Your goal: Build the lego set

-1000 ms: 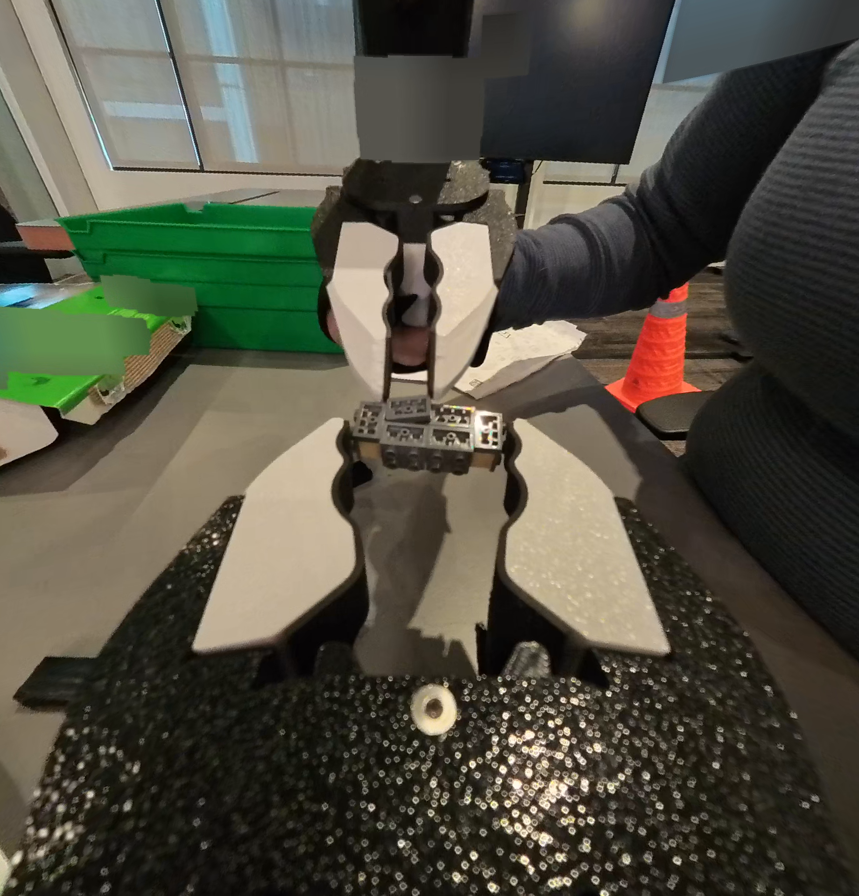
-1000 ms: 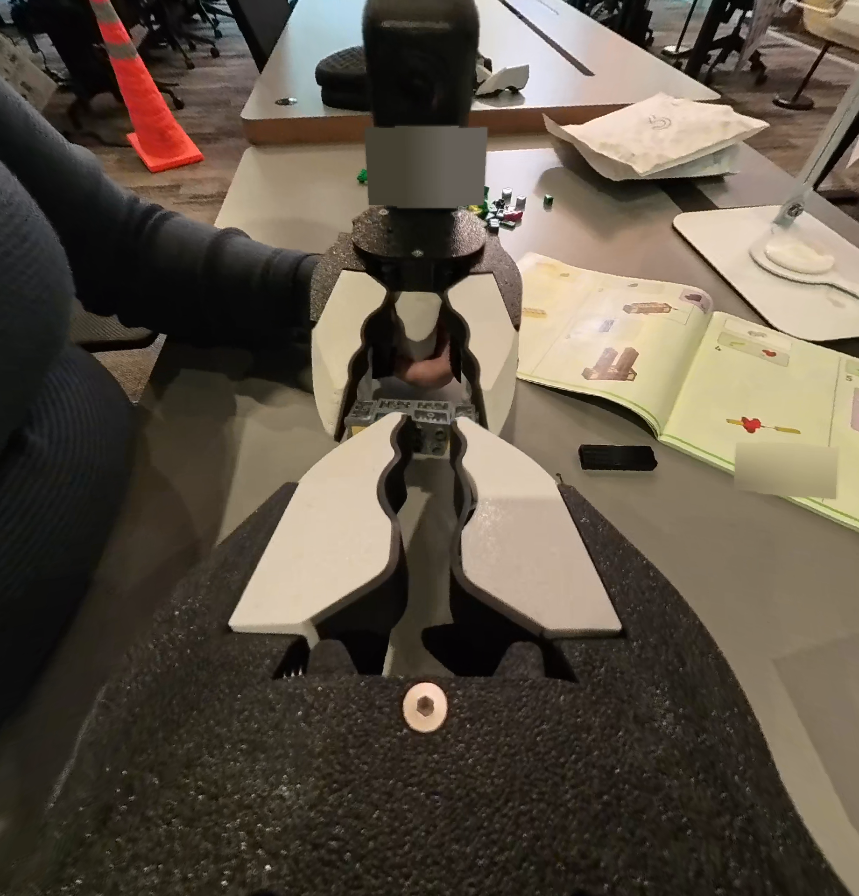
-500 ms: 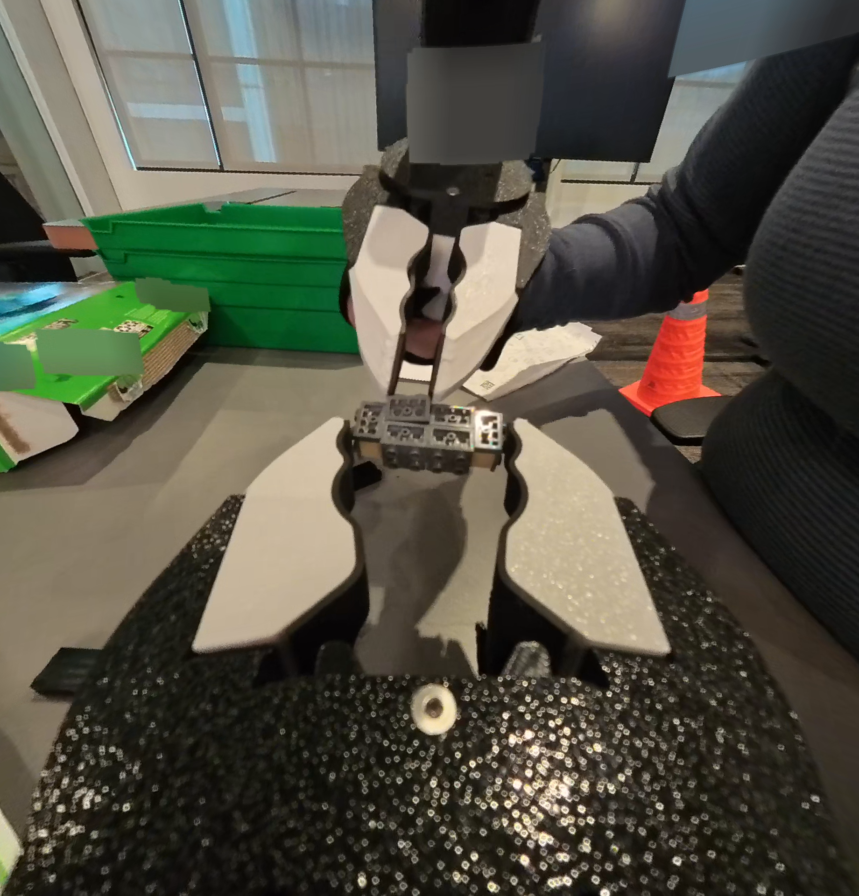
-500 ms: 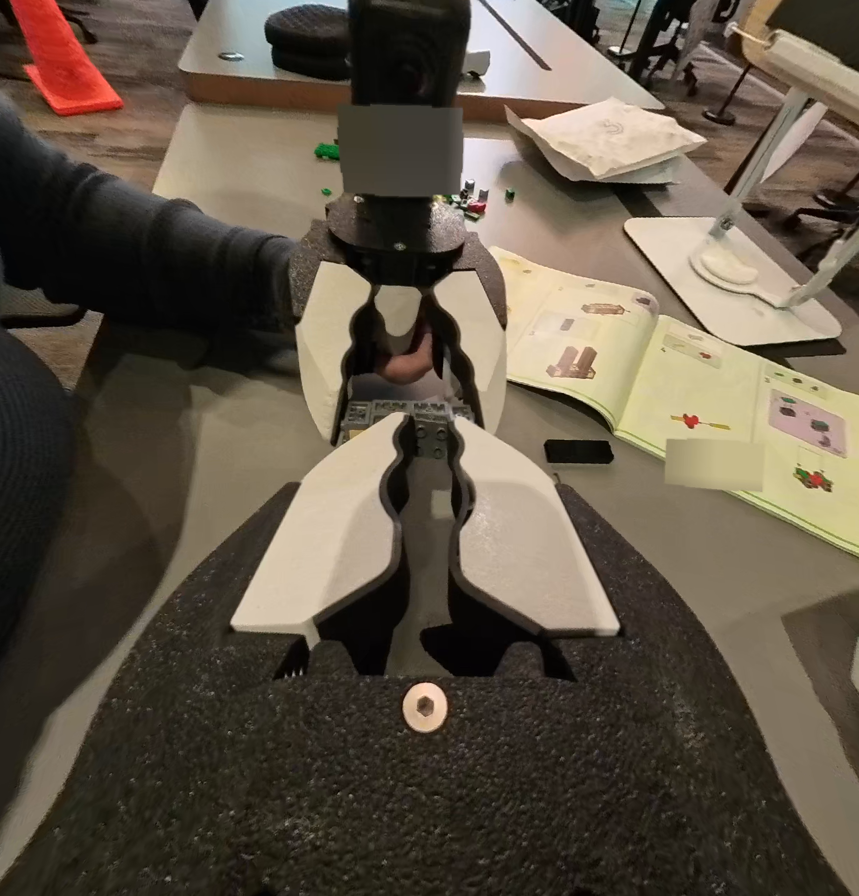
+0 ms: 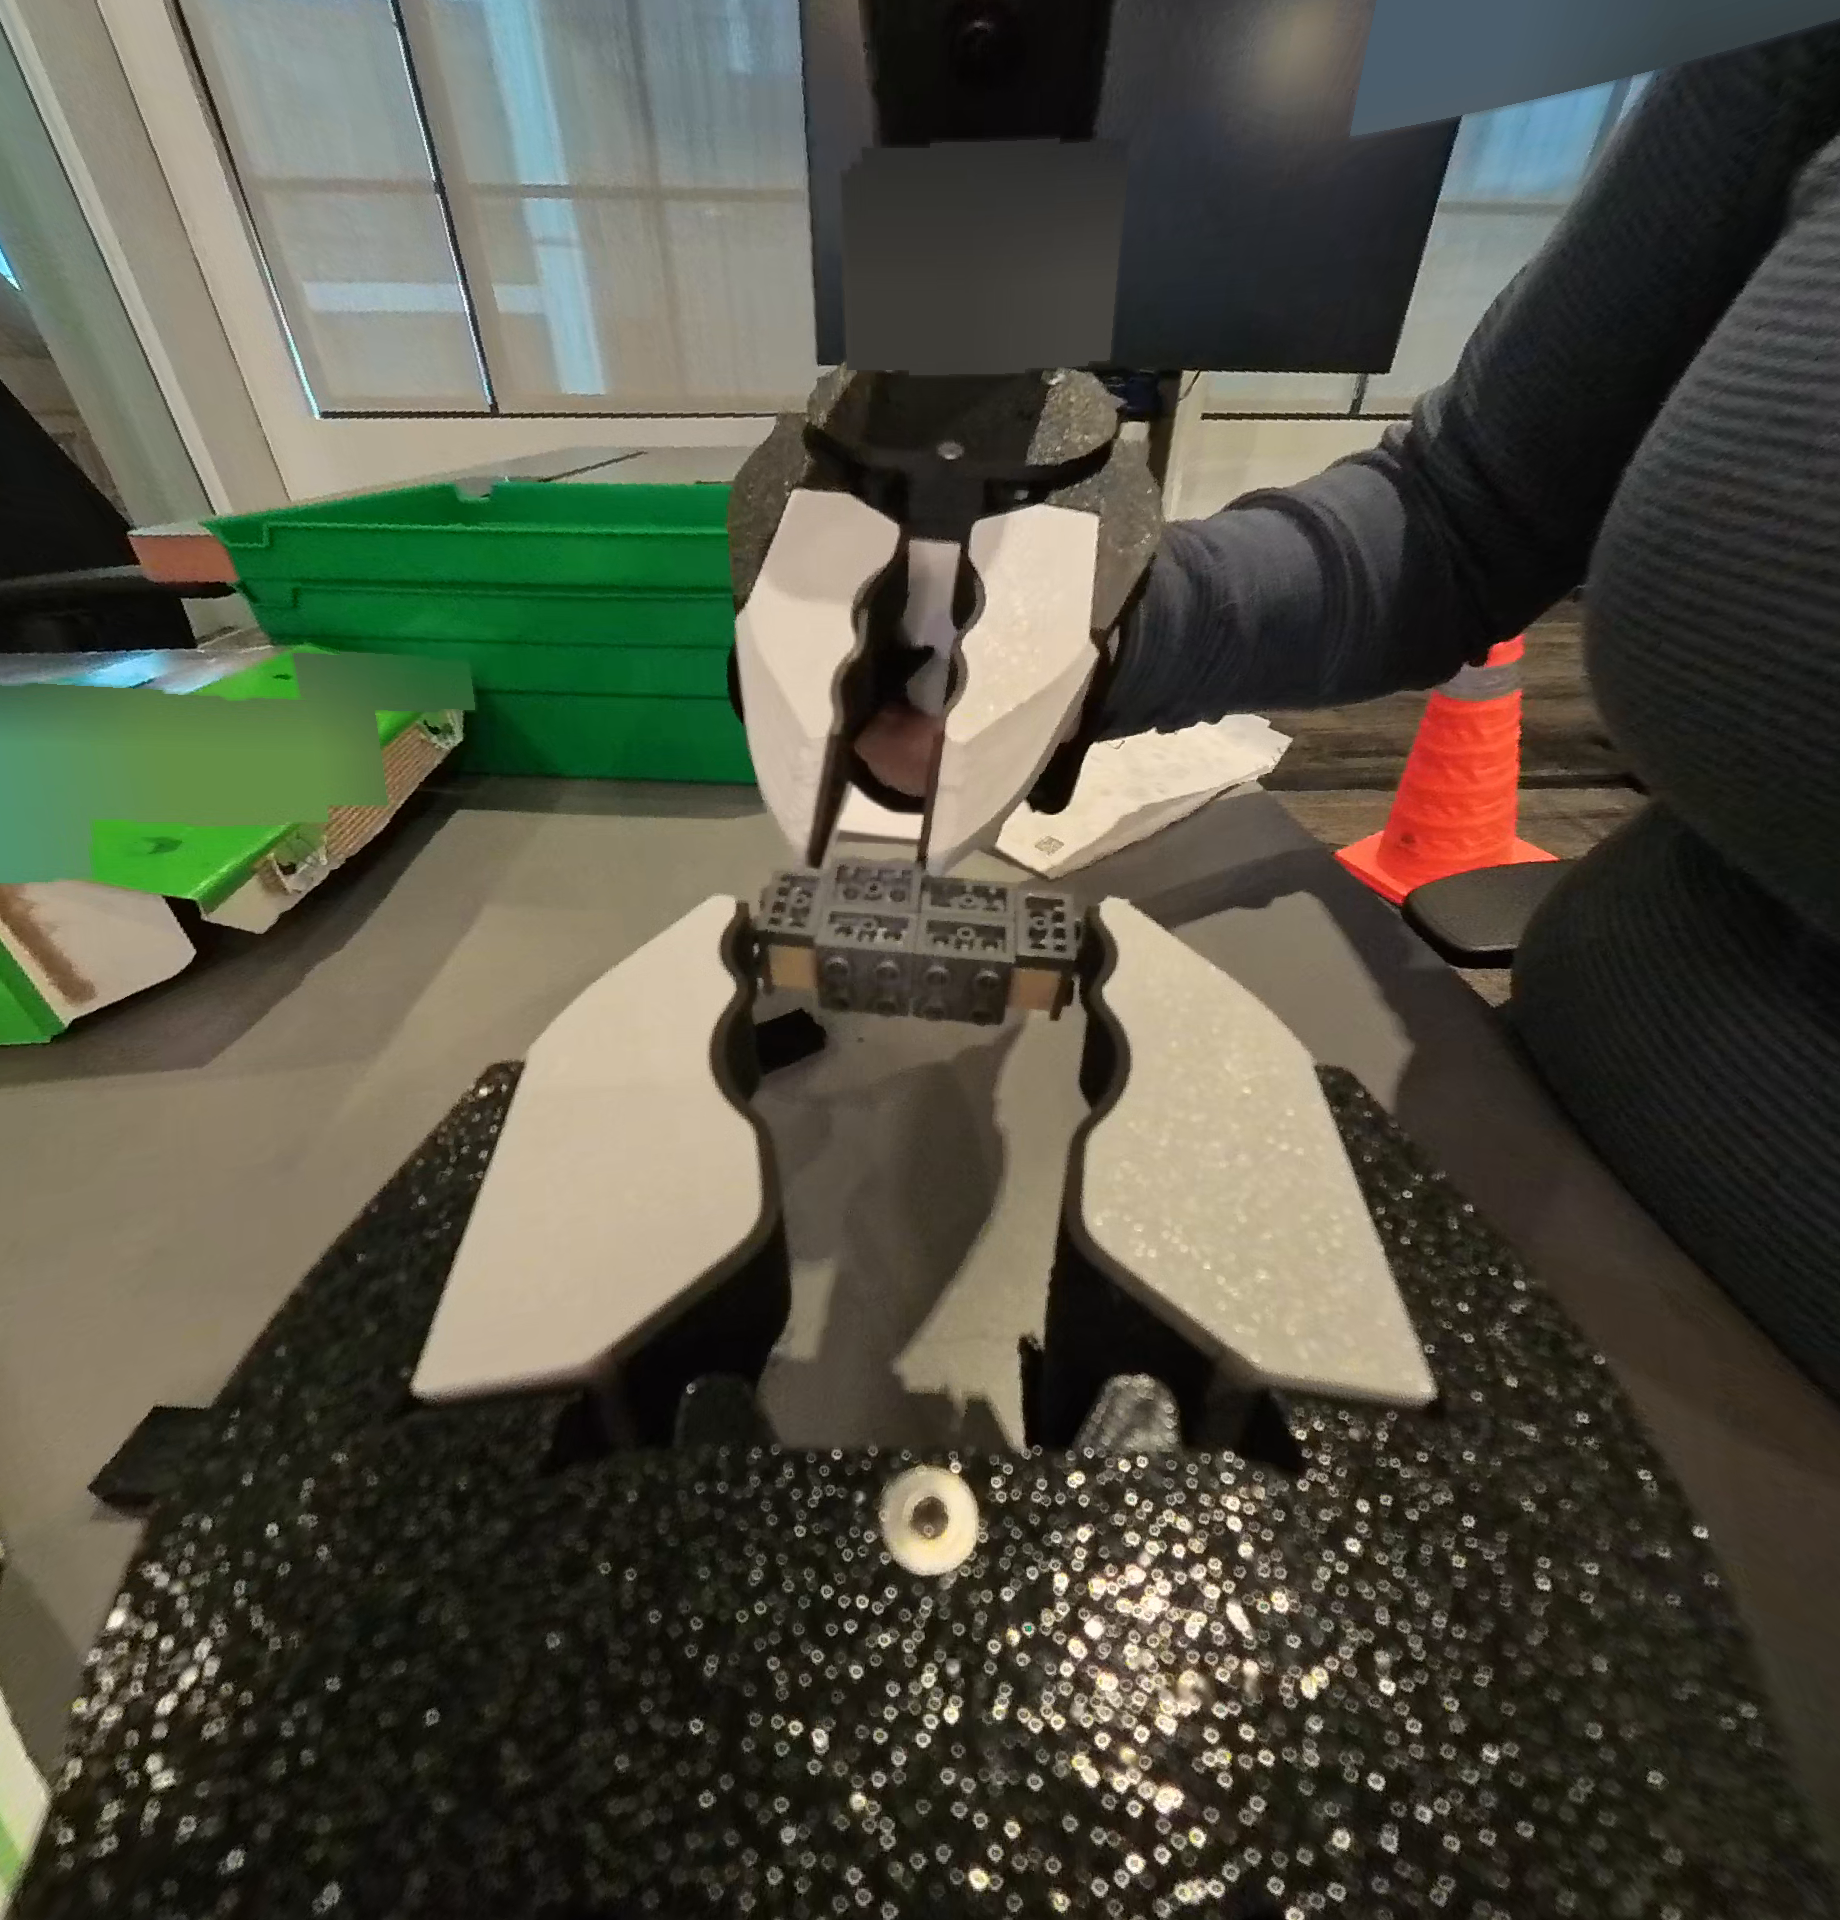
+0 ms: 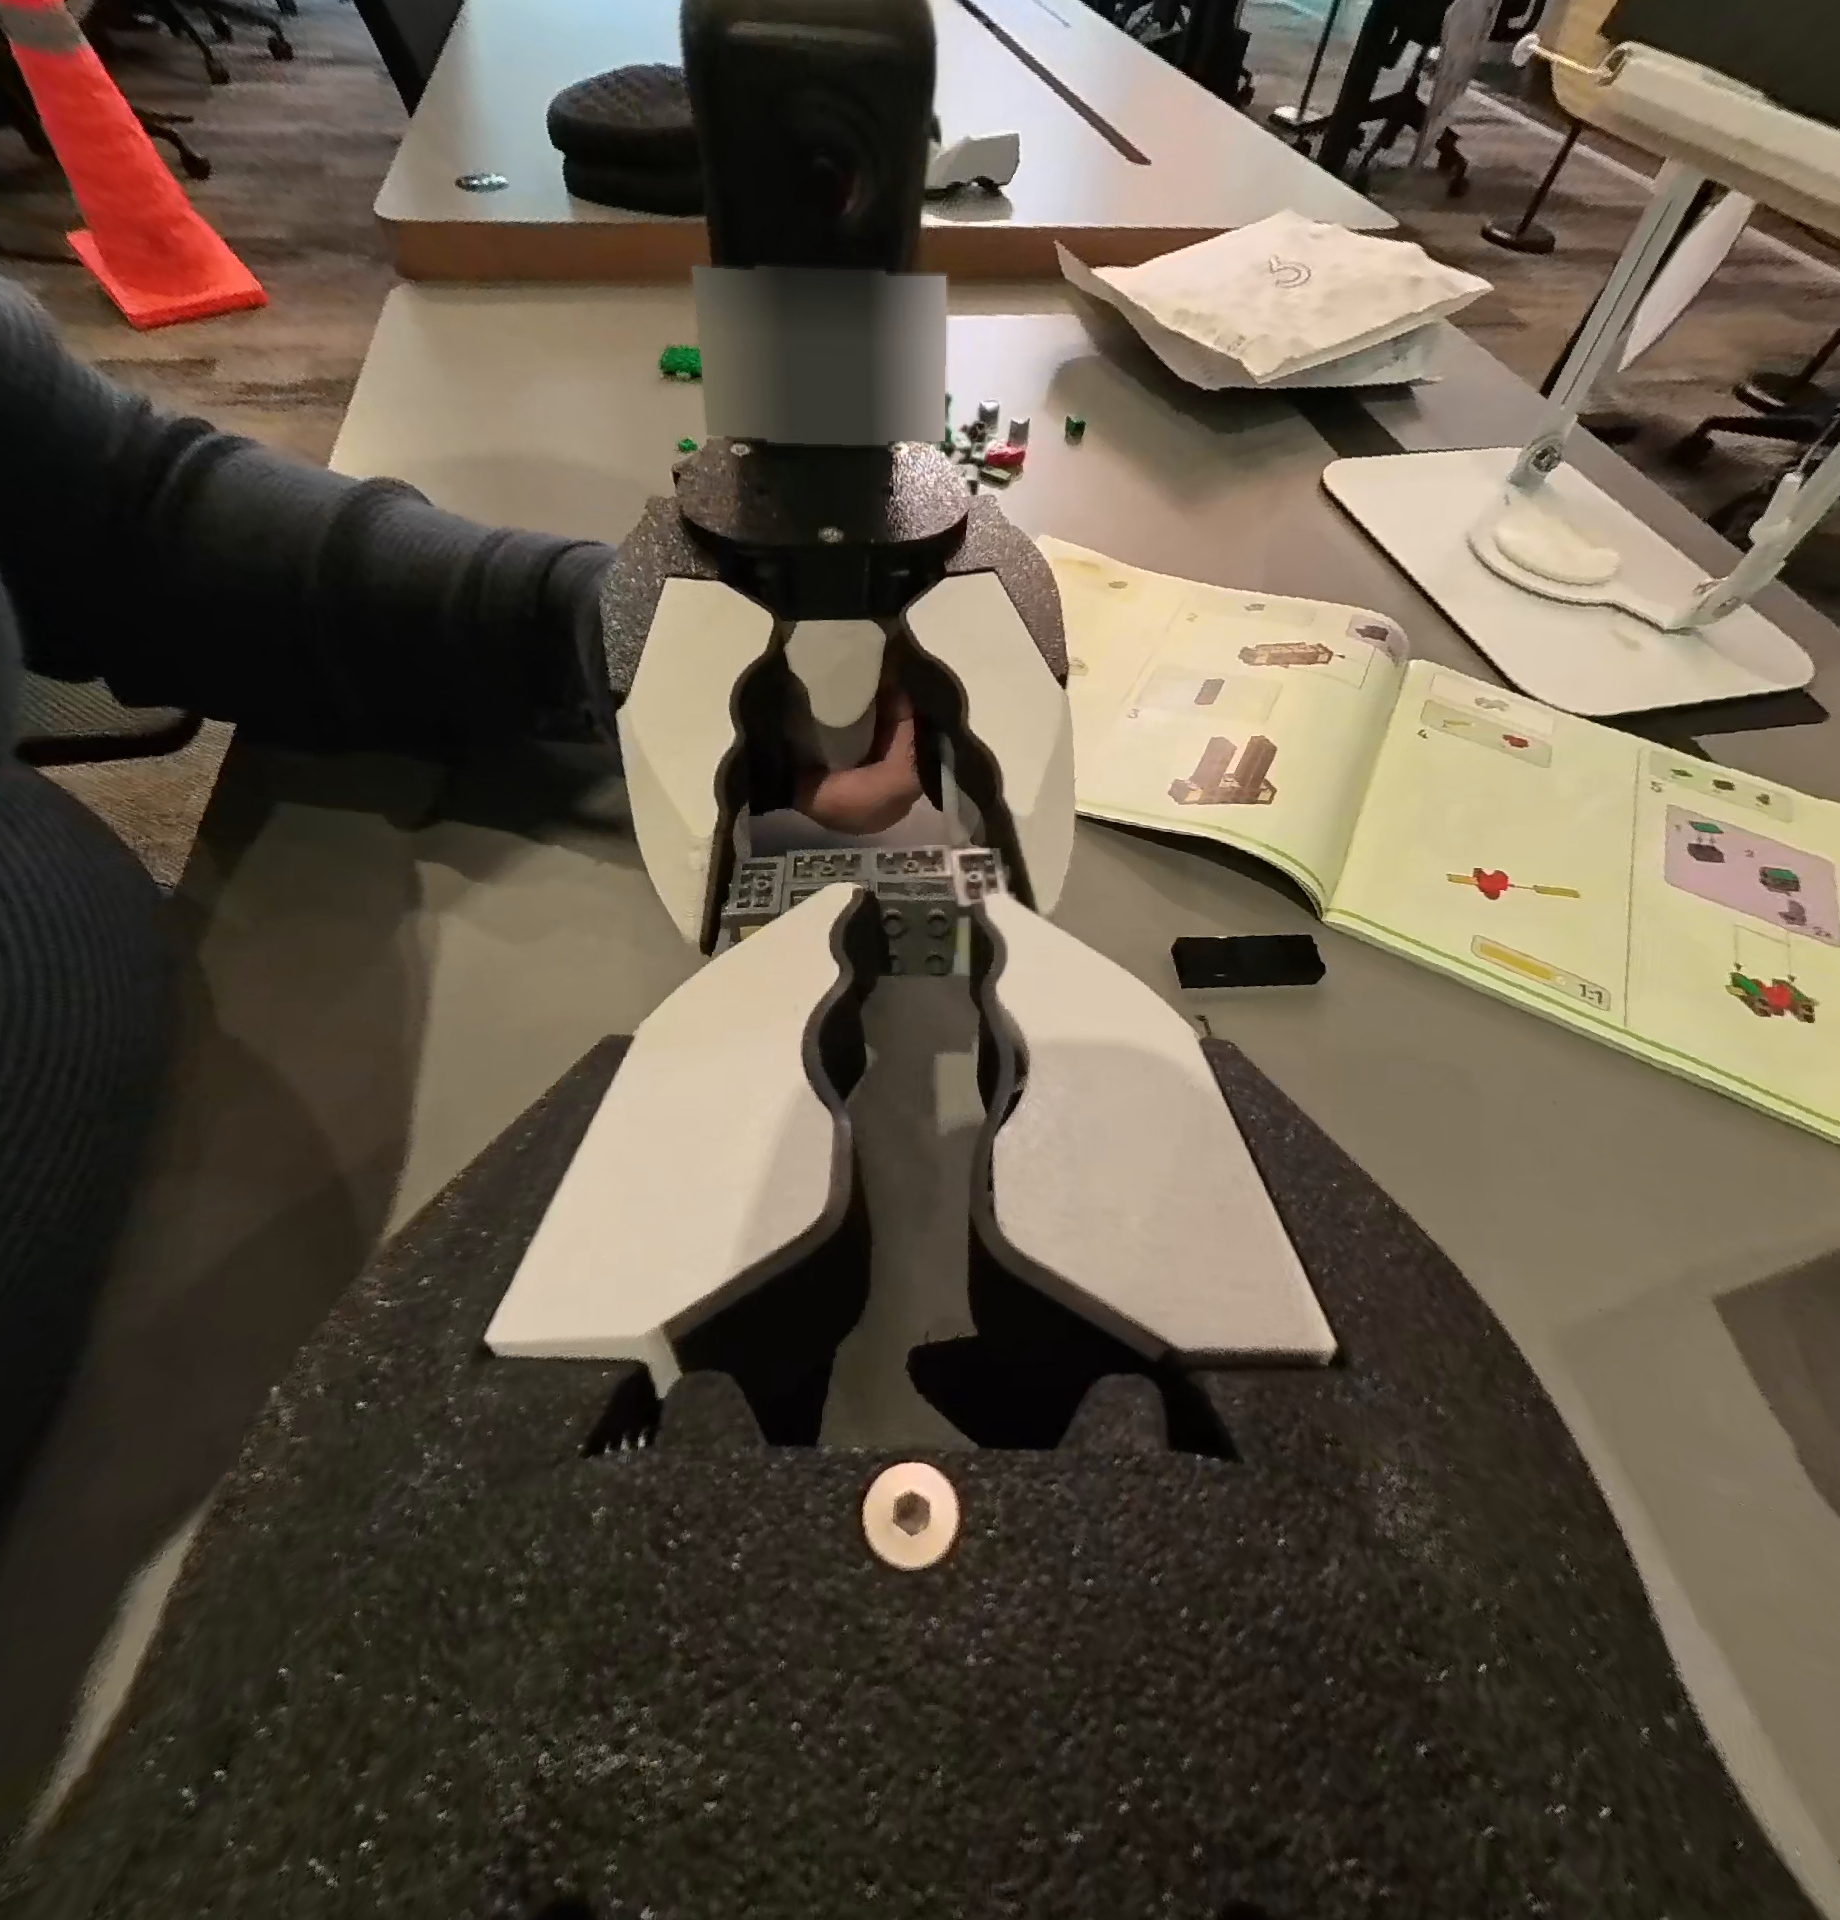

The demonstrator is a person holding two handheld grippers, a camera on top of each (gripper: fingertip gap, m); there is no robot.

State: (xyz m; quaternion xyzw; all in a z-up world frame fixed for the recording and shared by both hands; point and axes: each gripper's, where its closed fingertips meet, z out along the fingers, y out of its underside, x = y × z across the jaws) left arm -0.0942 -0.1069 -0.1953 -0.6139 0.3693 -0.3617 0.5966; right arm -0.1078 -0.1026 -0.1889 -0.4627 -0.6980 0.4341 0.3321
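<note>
Grey brick assembly point(image 5: 918, 940) clamped endwise (above the table) by left tool point(image 5: 918, 935); right tool point(image 6: 916, 914) grips its middle.

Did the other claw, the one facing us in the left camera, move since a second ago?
Yes. In the left wrist view the right gripper has shifted right against the green bins, though that camera drifted too. It still sits at the grey lego block.

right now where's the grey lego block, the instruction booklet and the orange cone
grey lego block point(image 5: 911, 951): left wrist view, front studded face.
instruction booklet point(image 6: 1498, 831): right wrist view, open right-hand page.
orange cone point(image 5: 1456, 779): left wrist view, middle of its body.
</note>
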